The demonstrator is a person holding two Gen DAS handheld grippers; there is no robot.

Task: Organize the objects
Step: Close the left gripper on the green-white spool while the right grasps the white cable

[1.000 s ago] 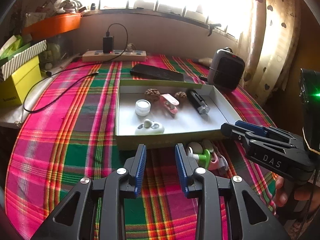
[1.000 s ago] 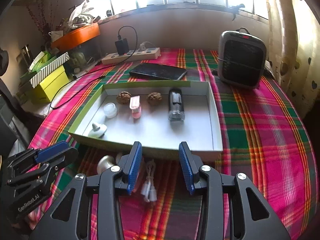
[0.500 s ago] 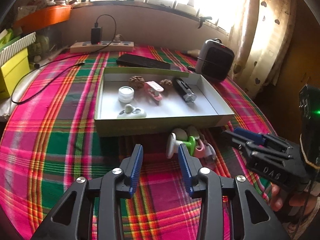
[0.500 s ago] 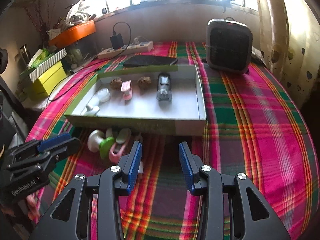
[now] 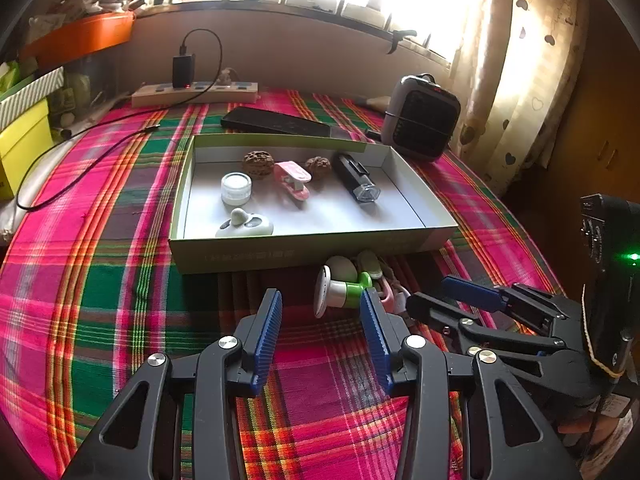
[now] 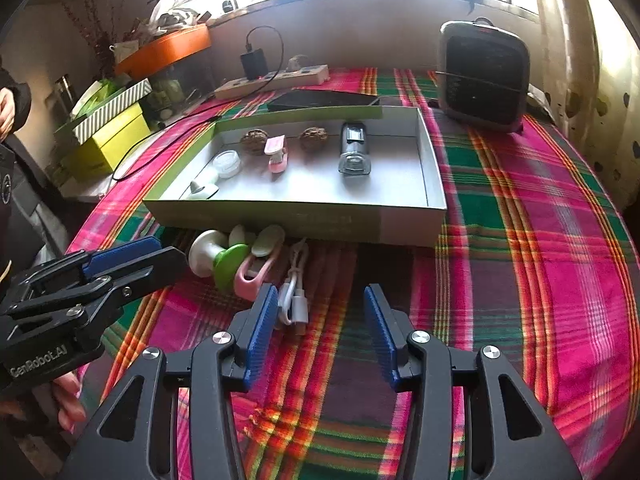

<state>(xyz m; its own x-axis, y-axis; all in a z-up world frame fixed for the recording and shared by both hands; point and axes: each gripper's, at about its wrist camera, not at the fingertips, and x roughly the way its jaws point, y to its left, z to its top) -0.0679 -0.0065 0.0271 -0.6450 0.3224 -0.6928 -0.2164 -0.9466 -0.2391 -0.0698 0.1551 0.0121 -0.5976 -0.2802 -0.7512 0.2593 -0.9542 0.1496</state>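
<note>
— Two tools over the plaid cloth tabletop (image 6: pixel 540 240); how do they stand?

— The left tool (image 5: pixel 320 320) has its blue ribbed pads partly apart, and its jaws have just been opening. Nothing sits between them; only cloth shows in the gap. The right tool (image 6: pixel 320 316) is also partly spread, jaws just widened, and holds nothing.

— Where are the loose things?

— In a small heap on the cloth, just in front of the near wall of the shallow green-and-white cardboard tray (image 6: pixel 434 168). A white-and-green mushroom-shaped plastic piece (image 6: pixel 218 258) lies on its side at the left of the heap, a pink plastic clip (image 6: pixel 256 272) beside it, and a coiled white cable (image 6: pixel 294 296) at the right, just beyond the right tool's left pad.

— And inside the tray?

— Two brown walnuts (image 5: pixel 258 164), a small round white jar (image 5: pixel 236 188), a pink stapler-like clip (image 5: pixel 294 180), a black cylindrical device with a clear end (image 5: pixel 356 178) and a pale oval gadget (image 5: pixel 244 226) at the near left corner.

— Anything behind?

— A black phone (image 5: pixel 276 122) just past the far wall, a dark grey heater (image 6: pixel 482 76) at the far right.
</note>
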